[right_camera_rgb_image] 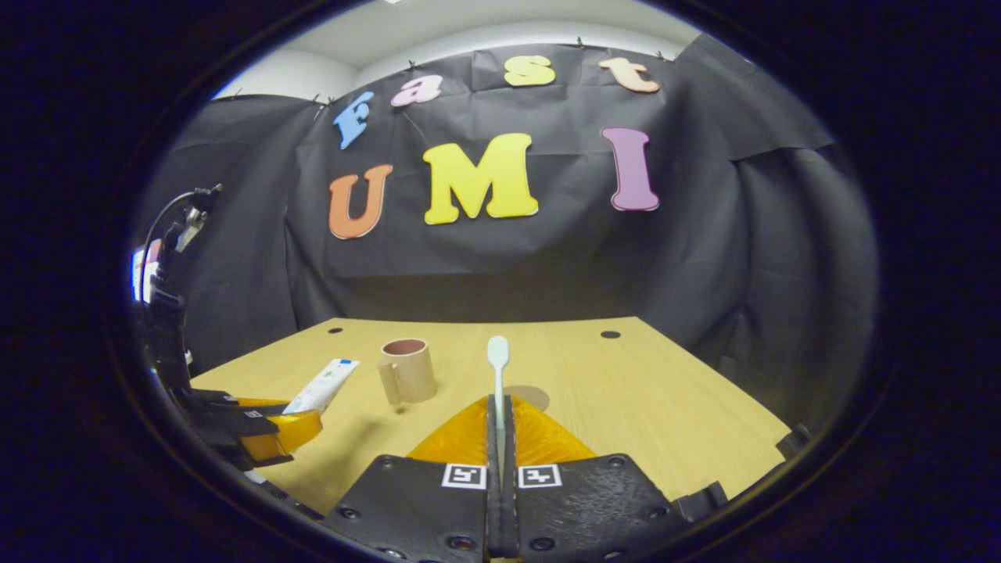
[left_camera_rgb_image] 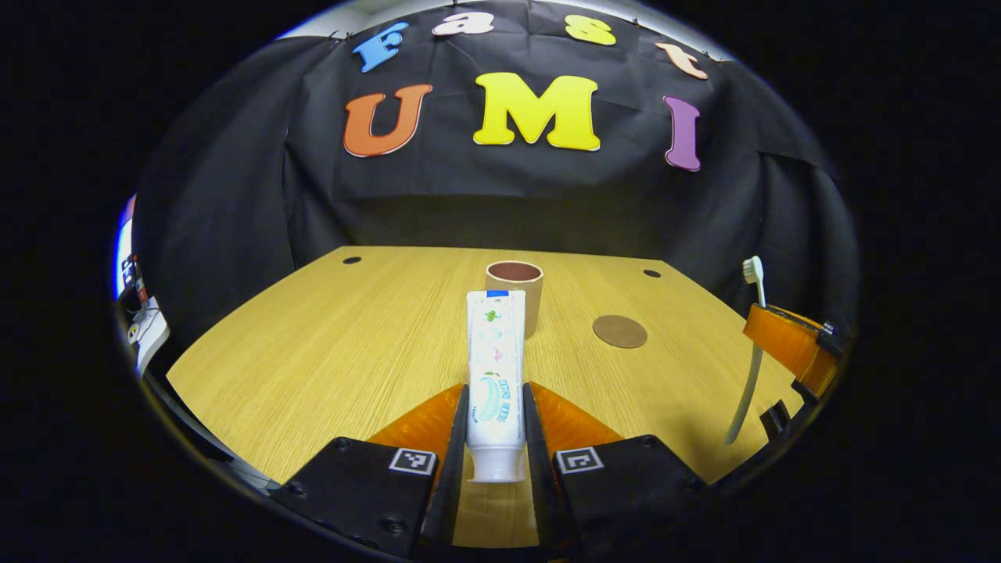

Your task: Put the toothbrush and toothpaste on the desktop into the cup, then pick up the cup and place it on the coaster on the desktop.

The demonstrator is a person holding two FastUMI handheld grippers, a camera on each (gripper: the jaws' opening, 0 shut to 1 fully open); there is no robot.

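Note:
My left gripper (left_camera_rgb_image: 496,403) is shut on a white toothpaste tube (left_camera_rgb_image: 495,367), which points forward toward the tan cup (left_camera_rgb_image: 516,293) standing upright on the wooden desktop (left_camera_rgb_image: 352,344). A round brown coaster (left_camera_rgb_image: 619,331) lies right of the cup. At the right edge, the right gripper (left_camera_rgb_image: 786,340) holds the white toothbrush (left_camera_rgb_image: 752,352) upright. In the right gripper view, my right gripper (right_camera_rgb_image: 500,410) is shut on the toothbrush (right_camera_rgb_image: 497,367), head up, with the cup (right_camera_rgb_image: 408,371) ahead to the left and the coaster (right_camera_rgb_image: 532,396) partly hidden behind the fingers. The left gripper (right_camera_rgb_image: 274,430) carries the toothpaste (right_camera_rgb_image: 322,385) at the left.
Black cloth closes the booth behind and beside the desktop. Two small dark holes (left_camera_rgb_image: 352,259) (left_camera_rgb_image: 651,274) sit near the desk's far corners. Cables and equipment (left_camera_rgb_image: 141,313) stand off the left edge.

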